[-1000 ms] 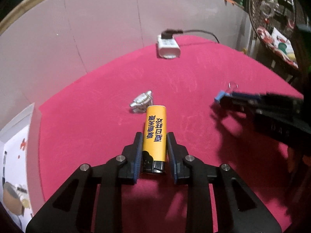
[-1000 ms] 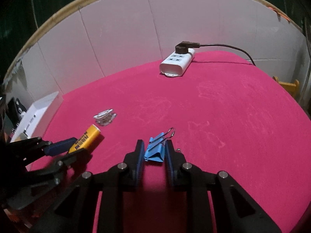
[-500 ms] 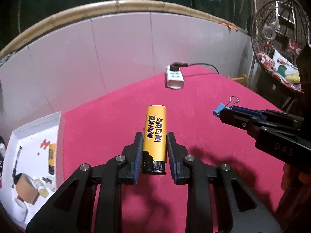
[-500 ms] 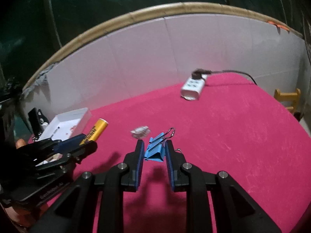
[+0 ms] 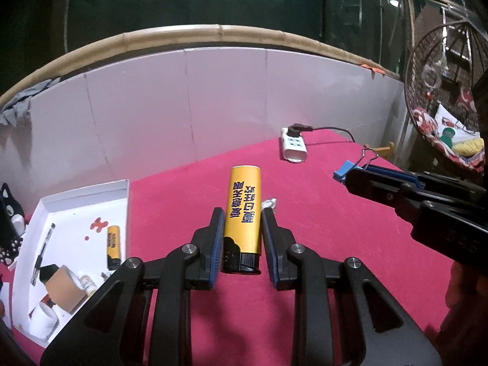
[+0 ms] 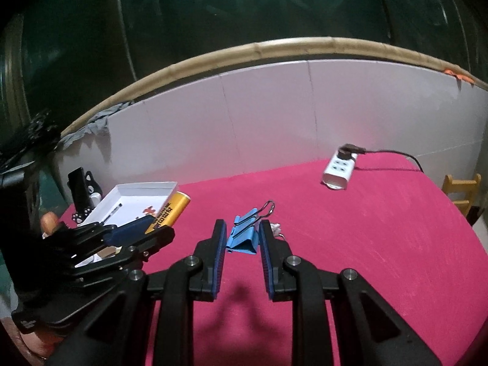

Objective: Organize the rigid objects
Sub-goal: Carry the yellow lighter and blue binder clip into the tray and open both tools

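My left gripper (image 5: 242, 216) is shut on a yellow lighter (image 5: 244, 207) with dark print, held above the red table. It also shows in the right wrist view (image 6: 169, 216) at the left. My right gripper (image 6: 242, 228) is shut on a blue binder clip (image 6: 244, 236), also held above the table; the clip shows in the left wrist view (image 5: 343, 170) at the right. A small silver metal piece (image 5: 269, 204) lies on the cloth, partly hidden behind the lighter, and shows beside my right finger (image 6: 276, 228).
A white tray (image 5: 125, 189) at the table's left holds a second yellow lighter (image 5: 113, 245), a pen, a tape roll and small bottles. A white power strip (image 5: 293, 149) with a black cable lies at the back. A white wall borders the table.
Both grippers have risen from the cloth with their objects and tilted up. The white tray has come into view at the left. The silver piece stays on the table.
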The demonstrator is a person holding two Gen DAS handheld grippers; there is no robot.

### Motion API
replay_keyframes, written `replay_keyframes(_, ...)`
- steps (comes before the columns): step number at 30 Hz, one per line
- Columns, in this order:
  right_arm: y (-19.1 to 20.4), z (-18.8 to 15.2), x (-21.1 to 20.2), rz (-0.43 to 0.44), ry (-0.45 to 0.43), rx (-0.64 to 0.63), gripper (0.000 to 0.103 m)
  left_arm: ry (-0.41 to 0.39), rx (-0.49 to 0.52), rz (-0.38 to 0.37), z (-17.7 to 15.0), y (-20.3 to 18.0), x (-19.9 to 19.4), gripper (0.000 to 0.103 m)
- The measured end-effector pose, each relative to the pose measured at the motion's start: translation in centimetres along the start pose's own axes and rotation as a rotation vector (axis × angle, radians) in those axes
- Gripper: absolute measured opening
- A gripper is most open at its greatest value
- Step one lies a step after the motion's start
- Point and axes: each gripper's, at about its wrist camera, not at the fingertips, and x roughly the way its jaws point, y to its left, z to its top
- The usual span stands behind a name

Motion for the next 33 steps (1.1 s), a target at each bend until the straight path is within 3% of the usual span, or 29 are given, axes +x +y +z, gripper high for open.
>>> replay_keyframes(22, 10.7, 1.7, 3.5, 0.095, 0.047, -0.201, 0.020, -0.051, -0.179, 0.111, -2.8, 9.5, -3.4, 0.024)
replay_keyframes(28, 13.7, 1.5, 6.4, 0.134, 0.098, -0.236, 0.020, -0.048, -0.255, 0.180, -4.4, 14.0, -3.8, 0.024)
replay_keyframes(33, 16.7, 0.9, 9.5, 0.138, 0.152, -0.272, 0.020, -0.051, -0.336, 0.282, -5.7, 18.9, -4.6, 0.024)
